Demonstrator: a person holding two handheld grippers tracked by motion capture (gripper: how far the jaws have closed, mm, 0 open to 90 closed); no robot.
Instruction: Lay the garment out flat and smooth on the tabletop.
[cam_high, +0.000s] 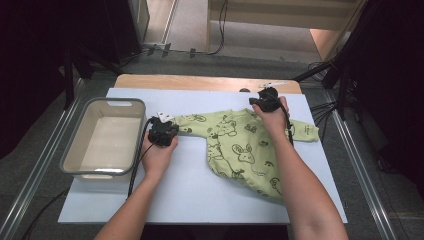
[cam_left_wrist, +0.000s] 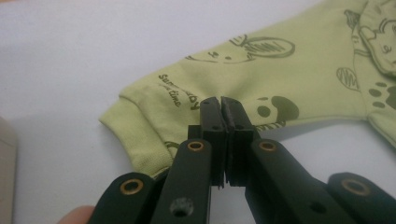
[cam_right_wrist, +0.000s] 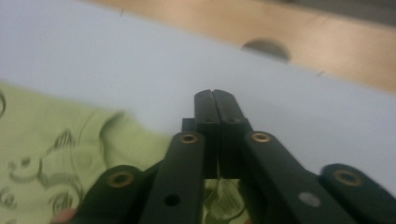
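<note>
Here, a wooden table (cam_high: 150, 81) covered by a pale blue-white mat (cam_high: 200, 190) carries everything, largest first. A light green long-sleeved baby top (cam_high: 240, 147) printed with dark cartoon animals lies flat on the mat, right of centre, its sleeves stretched out to either side. A grey rectangular plastic tub (cam_high: 75, 142) sits at the mat's left edge, just beside the person's left hand. The left gripper (cam_high: 170, 125), black with two jaws, has them pressed together on the fabric of the top's left sleeve (cam_left_wrist: 187, 102), near its ribbed cuff. The right gripper (cam_high: 265, 97) sits at the top's neckline at the far edge; its jaws appear pressed together, and whether fabric is caught between them cannot be told.
</note>
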